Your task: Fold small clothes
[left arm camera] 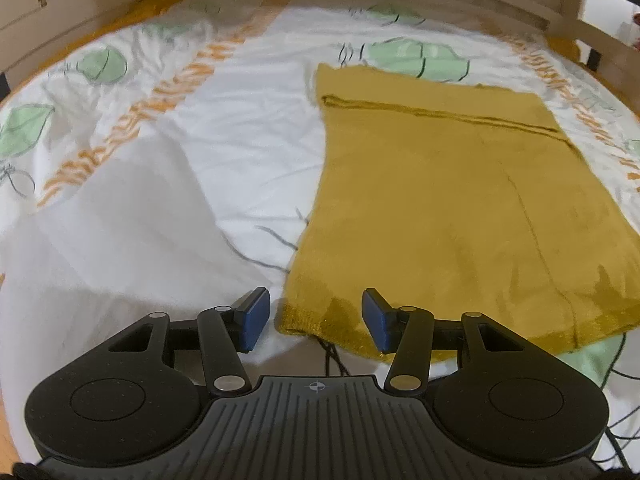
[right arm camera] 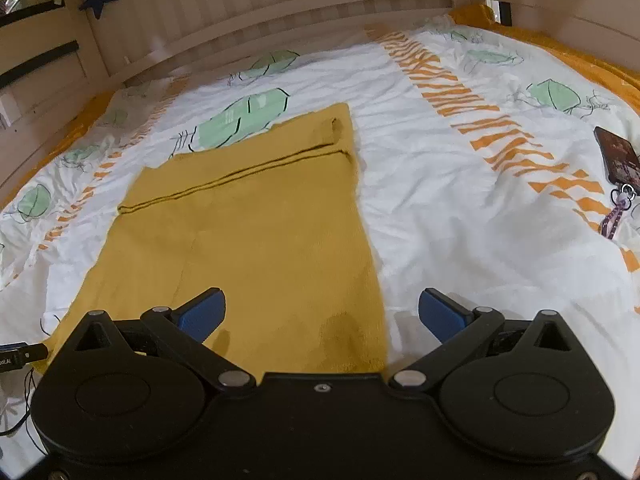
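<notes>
A mustard-yellow knitted garment [left arm camera: 440, 200] lies flat on the bed, folded into a long rectangle with a dark seam line across its far part. In the left wrist view my left gripper [left arm camera: 316, 320] hovers open over the garment's near left corner, nothing between its blue pads [left arm camera: 256, 320]. In the right wrist view the same garment [right arm camera: 256, 232] stretches ahead. My right gripper [right arm camera: 322, 314] stands wide open above its near right edge, with its left pad [right arm camera: 204, 314] over the cloth and its right pad [right arm camera: 442, 314] over the sheet.
The bed has a white duvet [right arm camera: 460, 220] printed with green leaves and orange stripes, ringed by a wooden slatted frame [right arm camera: 280, 4]. A phone [right arm camera: 618, 156] with a purple strap lies at the right edge. Dark cables [left arm camera: 332, 356] trail near the garment's near hem.
</notes>
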A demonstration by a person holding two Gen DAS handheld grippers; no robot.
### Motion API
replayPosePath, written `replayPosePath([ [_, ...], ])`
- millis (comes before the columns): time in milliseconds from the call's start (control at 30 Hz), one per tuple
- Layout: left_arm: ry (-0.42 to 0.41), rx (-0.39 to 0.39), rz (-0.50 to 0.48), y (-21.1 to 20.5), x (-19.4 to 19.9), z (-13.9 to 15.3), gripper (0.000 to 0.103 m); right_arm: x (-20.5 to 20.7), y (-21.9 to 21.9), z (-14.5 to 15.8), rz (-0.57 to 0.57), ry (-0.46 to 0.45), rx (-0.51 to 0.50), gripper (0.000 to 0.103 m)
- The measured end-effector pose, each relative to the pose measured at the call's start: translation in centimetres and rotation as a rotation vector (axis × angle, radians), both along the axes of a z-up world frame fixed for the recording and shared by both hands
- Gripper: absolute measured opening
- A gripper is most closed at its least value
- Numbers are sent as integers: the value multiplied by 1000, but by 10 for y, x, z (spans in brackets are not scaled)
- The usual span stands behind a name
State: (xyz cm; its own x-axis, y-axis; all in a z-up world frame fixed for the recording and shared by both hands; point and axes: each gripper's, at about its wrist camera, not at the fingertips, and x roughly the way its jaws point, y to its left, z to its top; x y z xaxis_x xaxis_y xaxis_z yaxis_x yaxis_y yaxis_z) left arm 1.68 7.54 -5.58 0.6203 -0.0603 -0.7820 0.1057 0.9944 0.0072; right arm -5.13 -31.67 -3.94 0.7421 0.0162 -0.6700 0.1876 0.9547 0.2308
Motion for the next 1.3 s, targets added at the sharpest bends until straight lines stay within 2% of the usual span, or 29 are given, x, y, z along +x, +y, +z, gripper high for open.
replayPosePath([
  [167, 52, 17, -26, -1, 9, -7, 50, 0, 3, -3, 14, 26, -14, 103],
  [233, 74, 20, -50, -2, 12, -11, 54, 0, 4, -4, 21, 37, -20, 103],
  [300, 93, 10, -75, -4, 15, -14, 60, 0, 4, -5, 24, 45, -22, 103],
  [400, 111, 8, -104, -6, 17, -18, 62, 1, 4, -5, 26, 54, -24, 103],
  [567, 142, -40, -128, -3, 25, -23, 63, 6, 3, -6, 42, 97, -16, 103],
  [1000, 187, -89, -189, -7, 42, -34, 71, 21, 5, -13, 94, 149, 77, 103],
  [1300, 187, -123, -221, -3, 37, -30, 72, 24, -3, -15, 117, 168, 223, 103],
])
